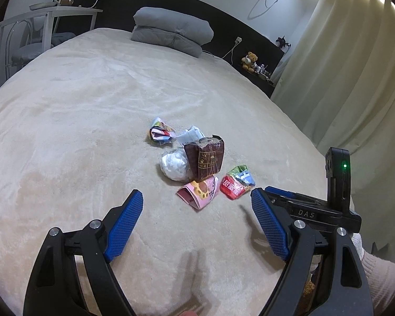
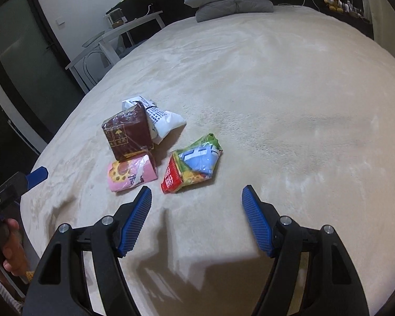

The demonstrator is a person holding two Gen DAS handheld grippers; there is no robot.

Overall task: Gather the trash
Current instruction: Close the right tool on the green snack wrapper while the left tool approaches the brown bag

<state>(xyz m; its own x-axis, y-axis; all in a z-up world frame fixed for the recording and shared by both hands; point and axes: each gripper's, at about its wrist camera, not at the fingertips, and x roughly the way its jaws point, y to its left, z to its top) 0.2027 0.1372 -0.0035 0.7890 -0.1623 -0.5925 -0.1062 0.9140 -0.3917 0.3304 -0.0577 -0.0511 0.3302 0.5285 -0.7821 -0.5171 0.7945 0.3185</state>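
1. Right wrist view: the right hand-held gripper (image 2: 196, 193) hangs with jaws apart and empty, above the bed (image 2: 289, 92).
2. The red-and-green snack wrapper (image 2: 192, 166) lies just ahead, long axis running diagonally, red end toward the camera.
3. The left hand-held gripper (image 1: 197, 197) is likewise spread and empty, near the pink wrapper (image 1: 197, 191).

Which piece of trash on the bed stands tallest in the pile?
The dark brown packet, standing upright at the pile's middle; the pink wrapper and the red-and-green wrapper lie flat in front of it.

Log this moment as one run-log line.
phase: approach | left gripper: open, empty | right gripper: open, empty | trash pile: untouched on bed | nearest: red packet, pink wrapper
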